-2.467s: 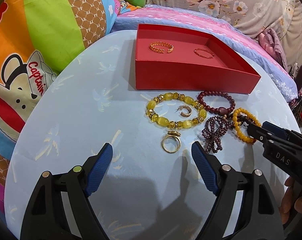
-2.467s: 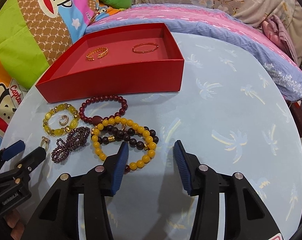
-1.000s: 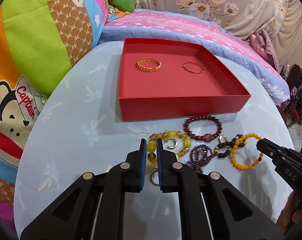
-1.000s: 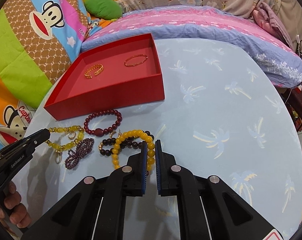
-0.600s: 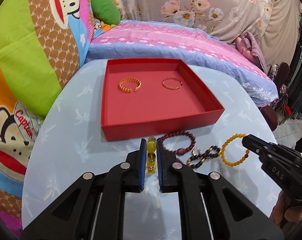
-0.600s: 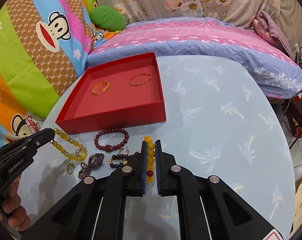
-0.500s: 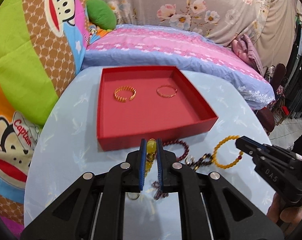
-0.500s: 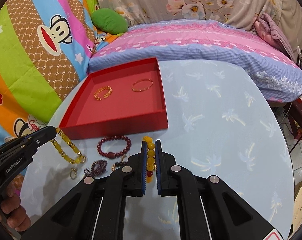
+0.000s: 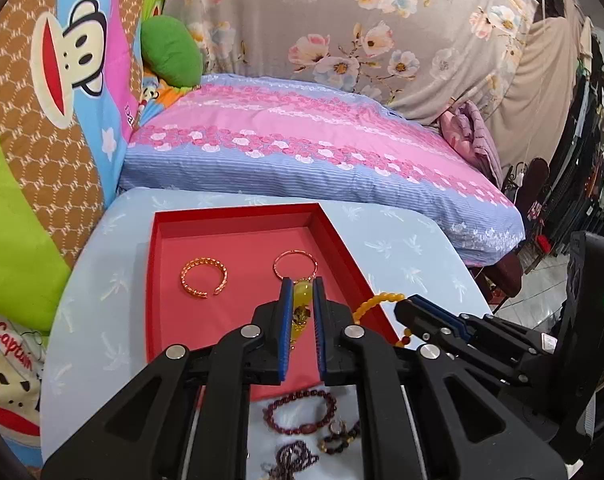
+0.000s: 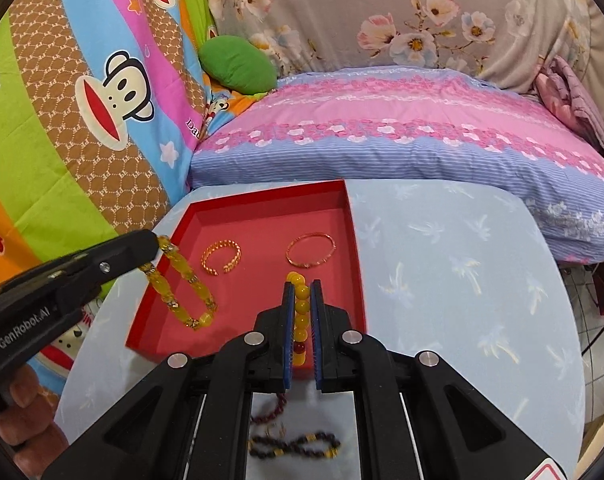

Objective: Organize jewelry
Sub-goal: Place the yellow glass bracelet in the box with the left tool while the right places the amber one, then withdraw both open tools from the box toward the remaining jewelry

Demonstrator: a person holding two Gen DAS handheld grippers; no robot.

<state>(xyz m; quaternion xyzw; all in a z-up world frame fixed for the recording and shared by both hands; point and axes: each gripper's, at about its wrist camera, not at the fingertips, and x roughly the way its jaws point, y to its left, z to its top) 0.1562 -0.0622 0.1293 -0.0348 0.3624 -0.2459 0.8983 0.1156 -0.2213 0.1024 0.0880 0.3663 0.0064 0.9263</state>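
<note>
My left gripper [image 9: 300, 289] is shut on a yellow stone bracelet [image 9: 300, 308] and holds it in the air over the red tray [image 9: 158, 300]; in the right wrist view that bracelet [image 10: 182, 284] hangs over the tray's left part. My right gripper [image 10: 302, 286] is shut on an orange bead bracelet [image 10: 300, 316], held over the tray's near right part [image 10: 357, 280]; it also shows in the left wrist view [image 9: 375, 302]. A gold open cuff [image 9: 203, 278] and a thin gold bangle [image 9: 294, 266] lie in the tray.
On the light blue table [image 10: 461, 280] near the tray's front lie a dark red bead bracelet [image 9: 300, 410], a dark bead bracelet with gold spacers [image 10: 294, 446] and a purple bead piece [image 9: 292, 458]. A bed with a pink and blue cover [image 9: 321, 152] stands behind the table.
Both grippers have lifted their bracelets off the table and carried them forward, so that they now hang over the red tray. The other bracelets stay on the table.
</note>
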